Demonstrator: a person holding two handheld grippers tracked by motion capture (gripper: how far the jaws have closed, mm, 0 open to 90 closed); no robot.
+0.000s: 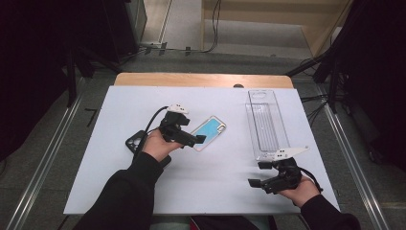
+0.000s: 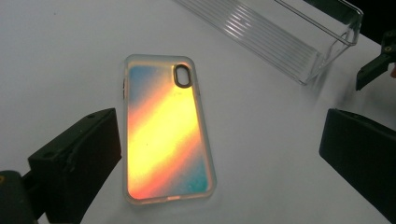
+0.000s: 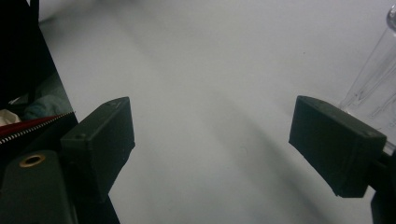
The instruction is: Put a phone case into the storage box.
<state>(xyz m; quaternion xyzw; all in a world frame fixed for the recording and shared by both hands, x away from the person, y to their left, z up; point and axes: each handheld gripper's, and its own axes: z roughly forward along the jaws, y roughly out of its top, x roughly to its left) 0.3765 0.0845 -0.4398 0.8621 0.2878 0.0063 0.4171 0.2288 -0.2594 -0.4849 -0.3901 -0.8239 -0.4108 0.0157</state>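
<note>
Phone case [image 2: 167,133] lies flat, back up, mid-counter [image 1: 143,191], left of the clear tray [image 1: 266,125]. Judged light, thin, slightly flexible, glossy, so likely slippery; lying flat, it offers only its long side rims for a grip. Your left gripper [image 1: 200,139] hovers at its near end, fingers [image 2: 79,158] spread wide, touching nothing. Your right gripper [image 1: 256,175] waits beside the tray, fingers open, empty.

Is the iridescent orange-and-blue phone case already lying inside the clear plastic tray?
No: the iridescent orange-and-blue phone case lies flat on the white table, apart from the clear plastic tray.
</note>
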